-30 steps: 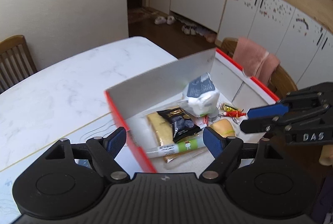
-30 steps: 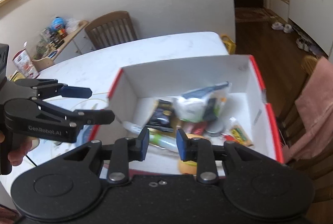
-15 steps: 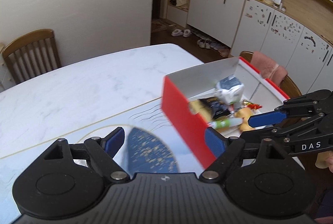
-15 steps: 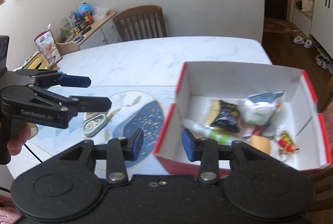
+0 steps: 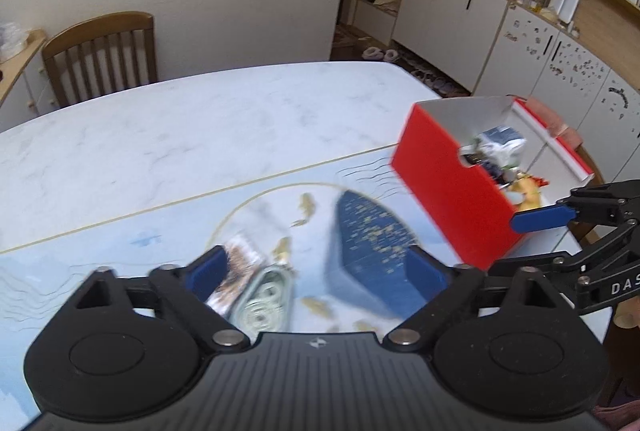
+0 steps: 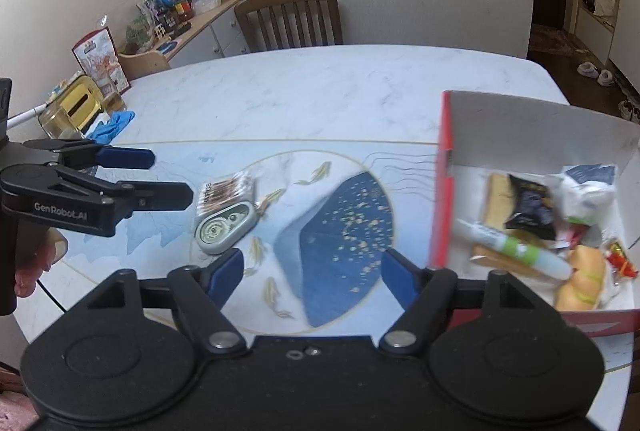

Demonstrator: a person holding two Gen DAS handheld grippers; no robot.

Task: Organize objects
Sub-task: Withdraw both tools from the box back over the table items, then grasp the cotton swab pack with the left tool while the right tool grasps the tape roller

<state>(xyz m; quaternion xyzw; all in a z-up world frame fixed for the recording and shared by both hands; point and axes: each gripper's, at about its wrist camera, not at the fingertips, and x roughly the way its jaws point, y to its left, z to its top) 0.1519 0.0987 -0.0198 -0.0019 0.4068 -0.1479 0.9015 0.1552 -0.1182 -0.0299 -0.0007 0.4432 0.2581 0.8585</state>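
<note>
Two small things lie out on the white marble table (image 6: 320, 87), on its blue picture mat: a grey-green oval plastic case with round wheels showing inside (image 6: 225, 227) and, touching its far side, a small clear packet of cotton swabs with brown print (image 6: 226, 191). The oval case looks hard, light and smooth, so it may slip; I think the best place to take it is across its short middle, from the two long sides. The swab packet looks soft, thin and very light, and it could crumple, so a gentle pinch near one end should do. The left gripper (image 5: 318, 271) hangs right above these two things with its jaws opening wide, and nothing is between them yet. The right gripper (image 6: 312, 267) is over the dark blue part of the mat, near the box, and its jaws are opening too, with nothing in them. The red cardboard box with white inside walls (image 6: 444, 191) sits at the right end of the table. In it lie a white and green tube (image 6: 516, 245), a black snack bag (image 6: 530, 209), a white and blue soft pack (image 6: 588, 187), a yellow bun-like thing (image 6: 582, 281), a tan flat packet and some small red wrapped bits. There looks to be room left in the box for the two things.
</note>
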